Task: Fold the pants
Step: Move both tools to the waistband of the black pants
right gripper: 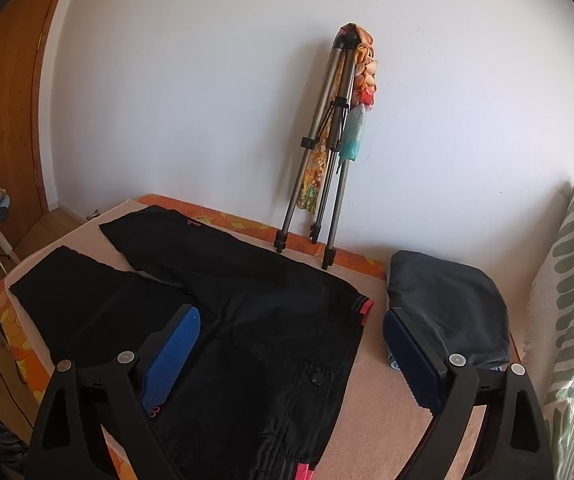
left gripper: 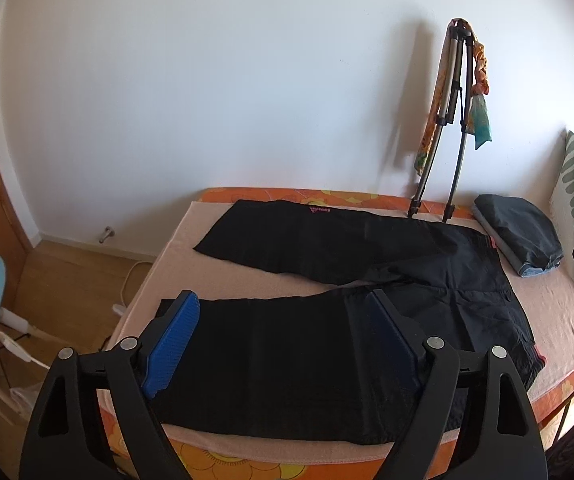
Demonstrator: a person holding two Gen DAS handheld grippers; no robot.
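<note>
Near field: left gripper (left gripper: 283,334), black frame w/ blue ribbed pads, hung above the near leg of the black woven pants (left gripper: 327,340). Jaws stood spread, nothing pinched; cloth showed between them in the left wrist view but we saw no pad pressing on it. Right gripper (right gripper: 295,350), same build, also spread and empty, sat over the waist end by the black snap button (right gripper: 317,378) and the pink trim.

Pants lay flat on the pink-beige sheet of the bed (left gripper: 567,312), legs splayed in a V, hems twd the left edge of the bed, waistband twd the right. Far leg ran along the wall side.

Step in hand, as we judged it: approach for the first fold, near leg over far leg. Notes for doing it well:
- left should take the near hem, right the near waist corner, both at the cloth edge, one layer pair only.
- lift both ends level so the leg carries over w/o dragging the crotch.
- lay seam on seam, then smooth.

Mid field, right: folded dark grey garment (right gripper: 447,304) just beside the waistband; risk of snagging it w/ the right jaw.

Far: grey metal tripod (right gripper: 327,160), folded, stood on the bed's wall-side edge and leaned on the white wall, patterned cloth draped on it.
</note>
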